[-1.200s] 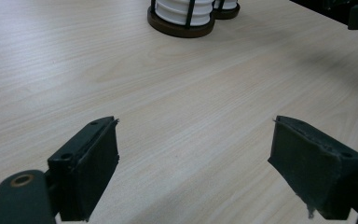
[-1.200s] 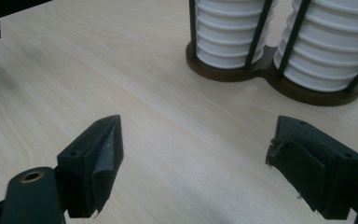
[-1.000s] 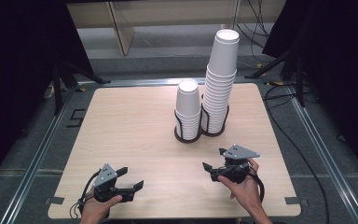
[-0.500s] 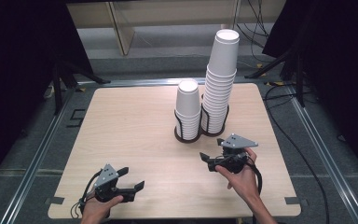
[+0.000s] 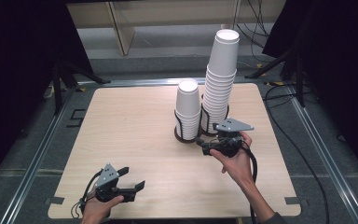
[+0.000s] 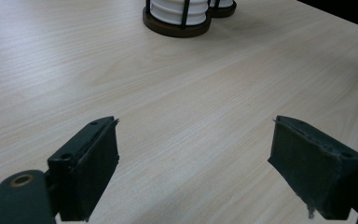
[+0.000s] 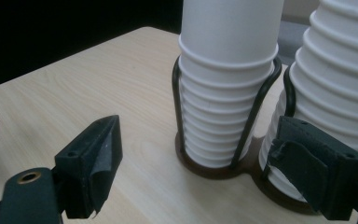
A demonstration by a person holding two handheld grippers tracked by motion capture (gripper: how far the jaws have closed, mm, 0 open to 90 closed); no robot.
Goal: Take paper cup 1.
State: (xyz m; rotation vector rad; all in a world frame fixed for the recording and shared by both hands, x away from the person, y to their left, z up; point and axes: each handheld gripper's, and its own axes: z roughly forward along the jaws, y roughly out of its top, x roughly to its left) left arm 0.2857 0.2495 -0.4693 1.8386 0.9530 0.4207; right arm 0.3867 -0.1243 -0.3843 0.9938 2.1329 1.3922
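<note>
The left gripper [image 5: 131,185] sat at the table's [image 5: 121,121] seven o'clock, jaws spread wide over bare wood. Toward one o'clock the short cup stack [image 5: 188,108] stood in its wire holder — the tall cup stack [image 5: 220,79] just beside it. The right gripper [image 5: 205,148], jaws released, hung close before the short stack's base.

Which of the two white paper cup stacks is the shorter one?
The left stack of white paper cups in its black wire holder is the shorter. The right stack of white paper cups beside it rises well above it. The right tongs are open near their bases.
</note>
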